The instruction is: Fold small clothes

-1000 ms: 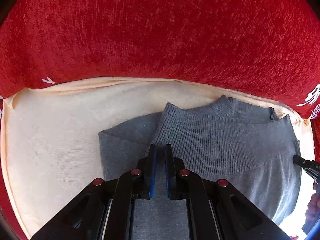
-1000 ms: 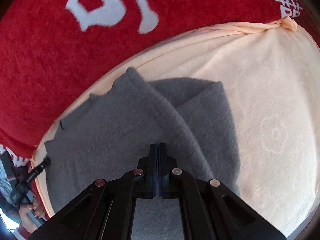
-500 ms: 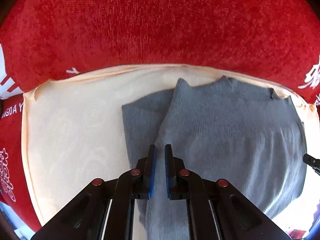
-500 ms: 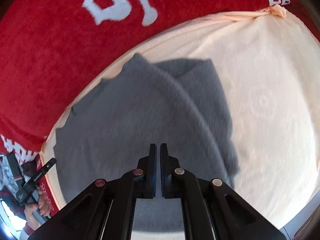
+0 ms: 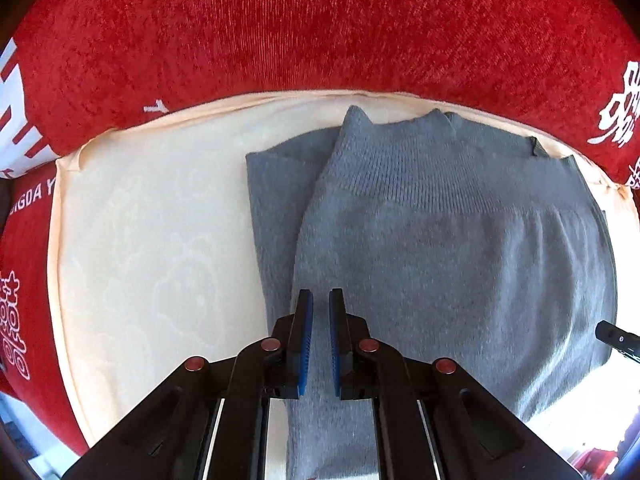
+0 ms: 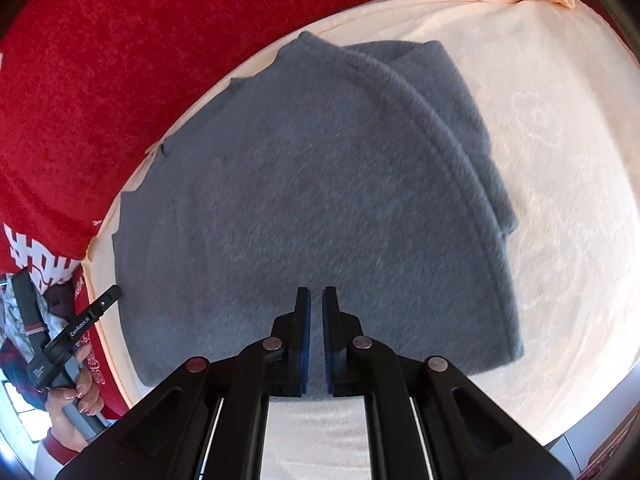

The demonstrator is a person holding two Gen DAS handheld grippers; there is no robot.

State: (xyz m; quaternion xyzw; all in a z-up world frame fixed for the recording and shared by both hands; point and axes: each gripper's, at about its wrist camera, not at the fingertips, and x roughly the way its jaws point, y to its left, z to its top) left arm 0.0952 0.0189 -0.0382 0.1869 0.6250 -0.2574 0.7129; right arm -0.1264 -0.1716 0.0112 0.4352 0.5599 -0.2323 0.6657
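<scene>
A grey knit garment (image 5: 440, 248) lies folded on a cream cushion (image 5: 152, 240), one layer doubled over another along its left side. It also shows in the right wrist view (image 6: 320, 200). My left gripper (image 5: 321, 312) hovers above the garment's near left part, jaws slightly apart and empty. My right gripper (image 6: 317, 304) hovers above the garment's near edge, jaws slightly apart and empty. The left gripper's tip shows at the left of the right wrist view (image 6: 102, 304), held in a hand.
A red sofa back with white print (image 5: 320, 32) rises right behind the cushion. The cream cushion (image 6: 560, 200) extends to the right of the garment. The other gripper's tip (image 5: 616, 336) pokes in at the right edge.
Both grippers have let go of the cloth, opened a little and pulled back and up from the garment. The garment now lies still, folded.
</scene>
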